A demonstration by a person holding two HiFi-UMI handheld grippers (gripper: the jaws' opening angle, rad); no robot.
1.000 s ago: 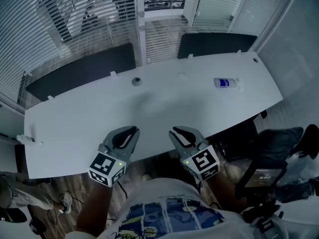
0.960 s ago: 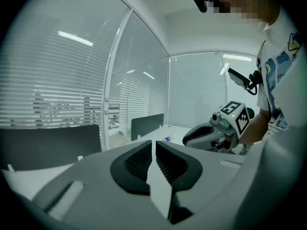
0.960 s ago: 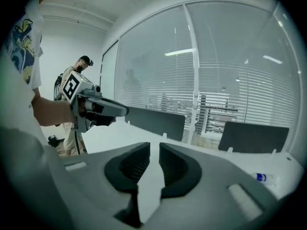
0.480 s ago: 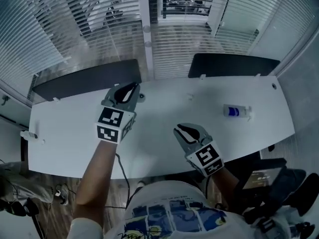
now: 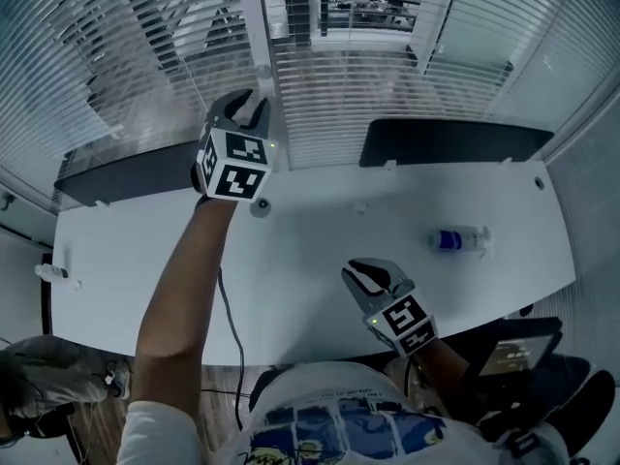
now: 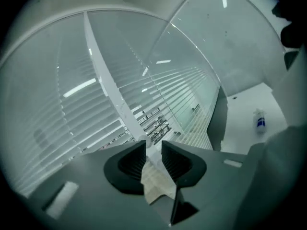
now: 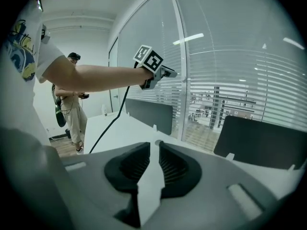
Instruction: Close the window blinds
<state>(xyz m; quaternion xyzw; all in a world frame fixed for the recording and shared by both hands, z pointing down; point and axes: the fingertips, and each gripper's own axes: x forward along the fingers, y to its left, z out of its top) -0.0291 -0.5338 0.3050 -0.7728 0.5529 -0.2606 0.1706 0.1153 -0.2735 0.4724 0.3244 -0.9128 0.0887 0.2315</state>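
Observation:
Slatted white window blinds (image 5: 126, 56) cover the glass behind the desk, with their slats tilted so that the room beyond shows through. My left gripper (image 5: 244, 103) is raised at arm's length in front of the white window post (image 5: 254, 27). In the left gripper view its jaws (image 6: 153, 153) are opening; only the post (image 6: 103, 75) and the blinds (image 6: 72, 104) show through the gap, and nothing is between the pads. My right gripper (image 5: 363, 277) hangs low over the white desk (image 5: 320, 250) near its front edge, with a narrow gap between its jaws (image 7: 154, 150) and nothing held.
Two dark divider panels (image 5: 455, 143) (image 5: 126, 172) stand along the desk's far edge. A small bottle with a blue label (image 5: 455, 239) lies at the right, and a round cable grommet (image 5: 260, 206) is under my left arm. A person (image 7: 72, 114) stands off to the left.
My left gripper has risen from the desk's front edge, gone over the desk and come up to the window post. My right gripper has stayed low near the front edge.

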